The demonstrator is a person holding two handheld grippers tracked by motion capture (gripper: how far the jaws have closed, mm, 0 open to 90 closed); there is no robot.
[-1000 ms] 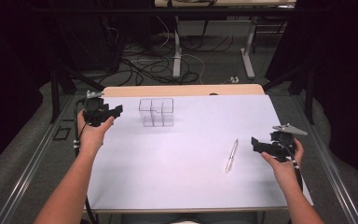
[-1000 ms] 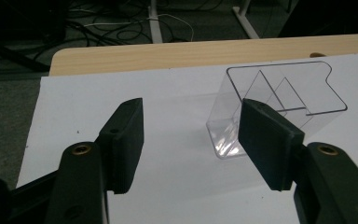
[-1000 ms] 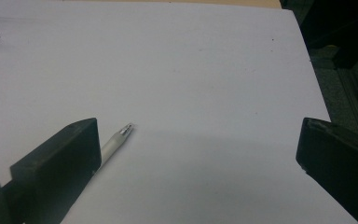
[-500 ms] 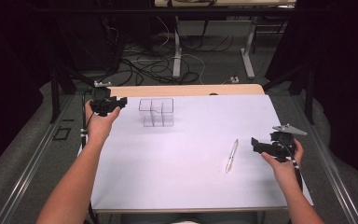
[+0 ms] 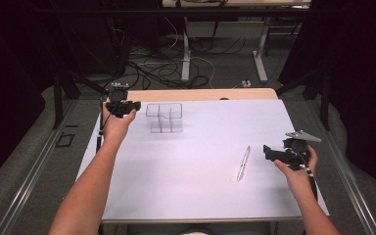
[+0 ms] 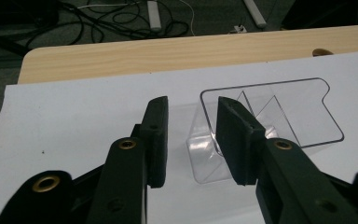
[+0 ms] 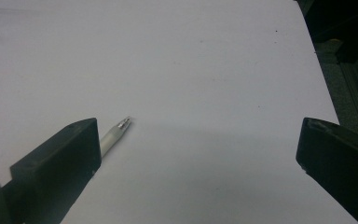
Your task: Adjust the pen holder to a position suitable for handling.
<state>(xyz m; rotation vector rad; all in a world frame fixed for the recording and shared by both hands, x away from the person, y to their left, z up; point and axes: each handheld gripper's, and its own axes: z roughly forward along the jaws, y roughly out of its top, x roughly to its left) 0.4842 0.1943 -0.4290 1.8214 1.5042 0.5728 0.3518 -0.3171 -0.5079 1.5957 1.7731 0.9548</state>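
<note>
While the left gripper (image 5: pixel 136 105) nears the clear organiser (image 5: pixel 164 117), its jaws have just been closing, still apart with nothing between.
Right gripper (image 5: pixel 266 152): jaws wide apart, beside the pen (image 5: pixel 243 163) on the white sheet (image 5: pixel 196 181).

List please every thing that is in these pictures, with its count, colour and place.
clear organizer: 1, transparent plastic with compartments, far left part of the sheet, just ahead of the left gripper
pen: 1, silver-white, lying flat on the right part of the sheet
white sheet: 1, covers most of the table
wooden table: 1, light wood, bare strip at the far edge
cables: several, on the floor beyond the table
left gripper: 1, black, jaws just closing, nothing gripped yet
right gripper: 1, black, jaws wide open, beside the pen
</note>
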